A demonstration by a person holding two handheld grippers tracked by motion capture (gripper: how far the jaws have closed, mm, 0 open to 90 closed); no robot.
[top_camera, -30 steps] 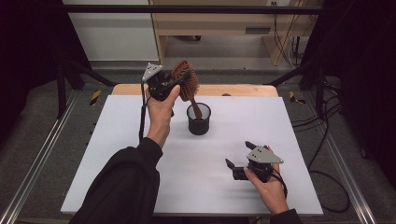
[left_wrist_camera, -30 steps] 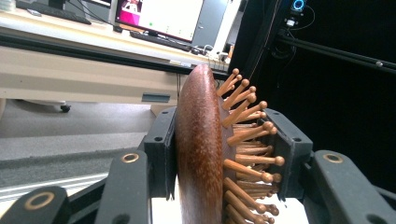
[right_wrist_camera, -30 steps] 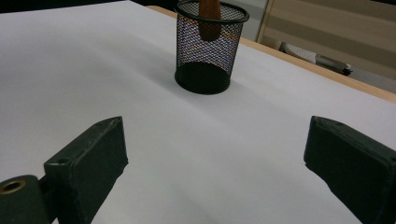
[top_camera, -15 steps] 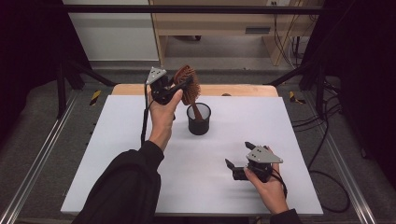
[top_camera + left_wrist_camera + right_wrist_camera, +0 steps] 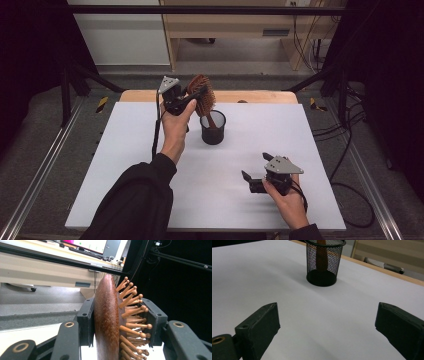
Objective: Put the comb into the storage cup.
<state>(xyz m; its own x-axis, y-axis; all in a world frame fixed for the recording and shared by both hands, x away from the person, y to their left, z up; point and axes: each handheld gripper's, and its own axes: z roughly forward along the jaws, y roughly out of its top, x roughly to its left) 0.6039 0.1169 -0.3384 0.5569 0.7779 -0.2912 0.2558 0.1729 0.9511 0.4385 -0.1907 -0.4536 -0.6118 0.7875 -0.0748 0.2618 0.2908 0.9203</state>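
Observation:
My left gripper is raised over the back of the white table, shut on the head of a brown wooden hairbrush. In the left gripper view its pads clamp the hairbrush across the smooth back and the bristle side. The brush handle slants down into a black mesh cup, which stands upright. My right gripper rests low near the front right of the table, open, with nothing between its fingers. It points toward the mesh cup.
The white table top has a wooden strip along its far edge. Metal rails run along both sides. A cabinet and cables lie beyond and to the right of the table.
The left gripper with the brush has shifted slightly right and down toward the cup. The right gripper has stayed put.

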